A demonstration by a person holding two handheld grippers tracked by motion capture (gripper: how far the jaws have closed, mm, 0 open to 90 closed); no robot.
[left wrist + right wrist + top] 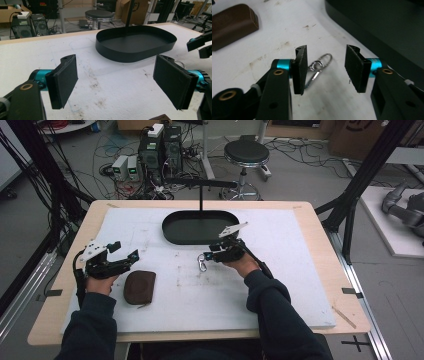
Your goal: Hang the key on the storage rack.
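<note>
While the left gripper (126, 251) idles wide apart, the right gripper (325, 68) hangs half-spread over a small silver metal carabiner (318, 68), not pinching it.

We see a black oval tray (172, 231) on the white mat (280, 285). We also see a round stool (246, 152) and computer towers (161, 147) on the floor beyond the table.

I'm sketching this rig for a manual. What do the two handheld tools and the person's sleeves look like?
Both tools, left and right, are black, each with two flat black padded jaws on teal collars, brass-coloured pivot rings, a pale three-cornered plate on top and a trailing black cable. The sleeves are dark navy.
</note>
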